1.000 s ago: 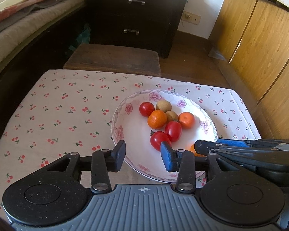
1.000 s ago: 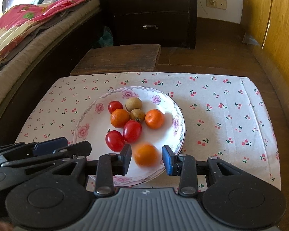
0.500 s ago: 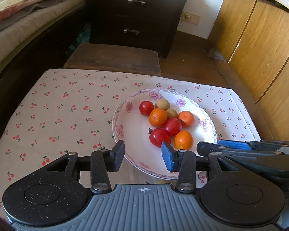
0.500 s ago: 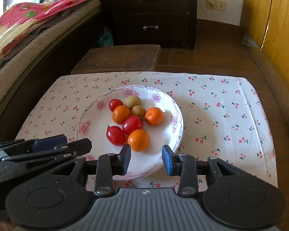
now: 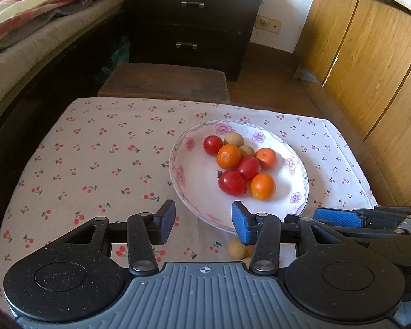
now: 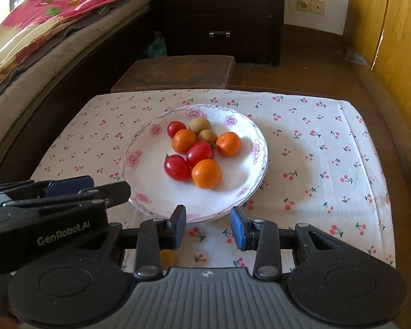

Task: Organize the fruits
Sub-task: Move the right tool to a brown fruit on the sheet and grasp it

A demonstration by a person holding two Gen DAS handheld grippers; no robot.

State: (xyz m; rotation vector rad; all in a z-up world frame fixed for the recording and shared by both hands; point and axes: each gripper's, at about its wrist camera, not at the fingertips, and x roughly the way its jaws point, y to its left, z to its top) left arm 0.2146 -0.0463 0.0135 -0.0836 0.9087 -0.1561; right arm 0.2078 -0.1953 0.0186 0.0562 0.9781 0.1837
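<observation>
Cherry-print cloth (image 6: 315, 142) covers the low table, with a dark stool (image 6: 178, 71) beyond it, a dark drawer chest (image 6: 219, 13) further back and a bed with a bright quilt (image 6: 41, 24) off to the left. Ahead of both claws sits the flowered plate (image 6: 139, 161), holding three tomatoes, three oranges and two brownish fruits in a touching cluster; the nearest orange (image 6: 207, 173) lies beside a tomato (image 6: 177, 167).

From the left wrist, a small tan fruit (image 5: 236, 249) shows on the cloth just under the claw's right finger, partly hidden by it. From the right wrist, only a yellowish sliver (image 6: 168, 257) peeks out behind the claw's left finger, too covered to name.

Left gripper (image 5: 203, 220) has just been opening its jaws, nothing between them but the plate's near rim below. Right gripper (image 6: 207, 227) stands slightly apart, empty, over bare cloth short of the rim. Each claw's body cuts off the table's near edge.
</observation>
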